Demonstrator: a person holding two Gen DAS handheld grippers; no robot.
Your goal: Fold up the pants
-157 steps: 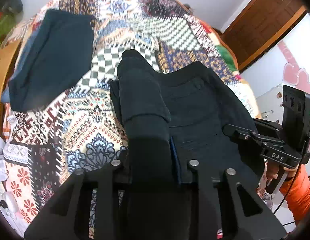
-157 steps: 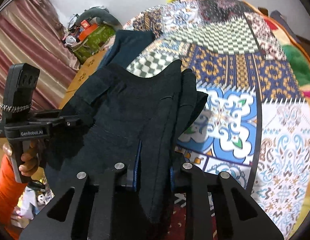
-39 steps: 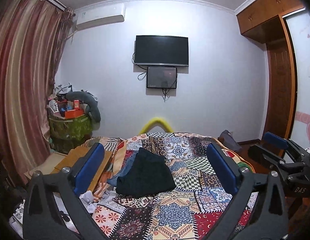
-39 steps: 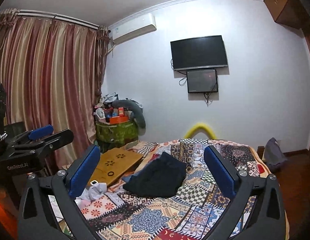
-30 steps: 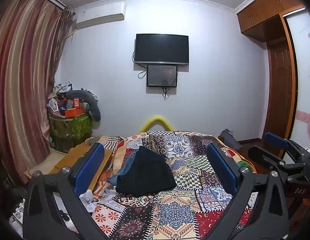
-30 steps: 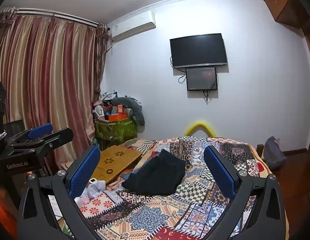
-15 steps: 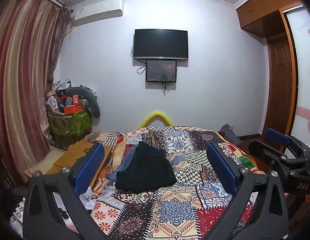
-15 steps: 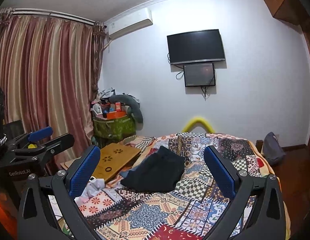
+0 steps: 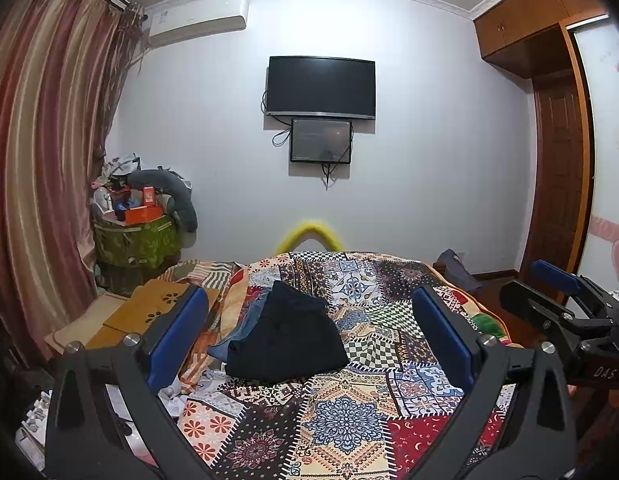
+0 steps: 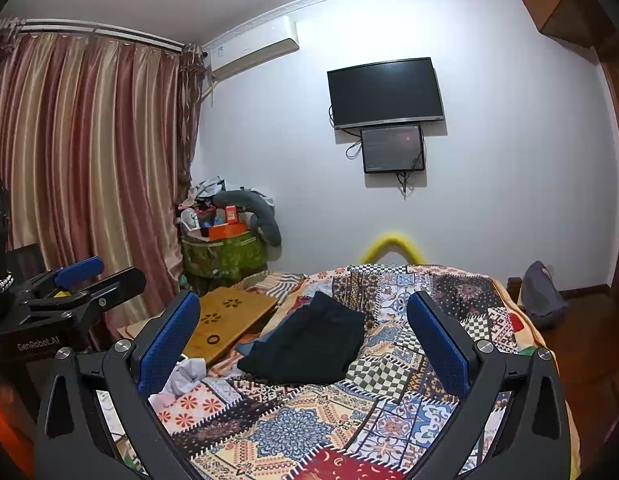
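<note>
Black folded pants (image 9: 287,338) lie on a multicoloured patchwork bedspread (image 9: 349,420) near striped red-gold curtains (image 9: 41,160).

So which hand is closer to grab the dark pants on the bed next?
Probably the left gripper: the dark pants lie toward the left half of the bed, framed between its open fingers. The right gripper is open too, but farther over.

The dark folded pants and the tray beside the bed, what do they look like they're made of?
Dark folded pants: soft matte woven cloth, possibly denim; it sags and creases. Tray: pale wood or bamboo, going by its warm, smooth, flat face and cut-out holes.
</note>
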